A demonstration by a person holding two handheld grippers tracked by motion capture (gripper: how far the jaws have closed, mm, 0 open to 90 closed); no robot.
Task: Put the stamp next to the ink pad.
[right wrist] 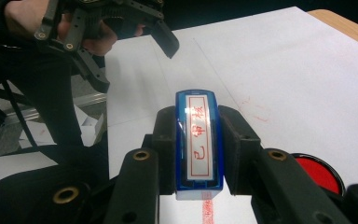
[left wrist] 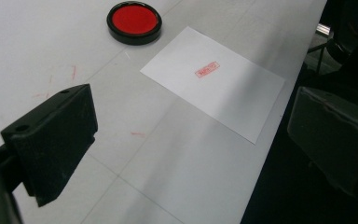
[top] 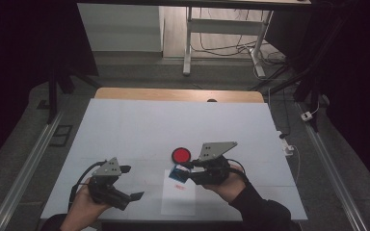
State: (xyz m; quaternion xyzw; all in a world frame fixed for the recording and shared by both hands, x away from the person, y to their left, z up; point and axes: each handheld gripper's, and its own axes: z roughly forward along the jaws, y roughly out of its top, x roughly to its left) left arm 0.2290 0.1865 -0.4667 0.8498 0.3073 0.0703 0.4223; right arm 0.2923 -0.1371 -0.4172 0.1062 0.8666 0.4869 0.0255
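The right tongs [right wrist: 199,154] clamp a blue stamp [right wrist: 199,140] above the paper [left wrist: 214,81]; the left tongs [left wrist: 186,140] stand wide apart, empty, beside the ink pad [left wrist: 134,22].

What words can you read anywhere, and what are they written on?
"已审核": red characters in a red frame on the top label of the blue stamp, which the right gripper holds.
Red boxed stamp mark on the sheet of paper: too small to read.
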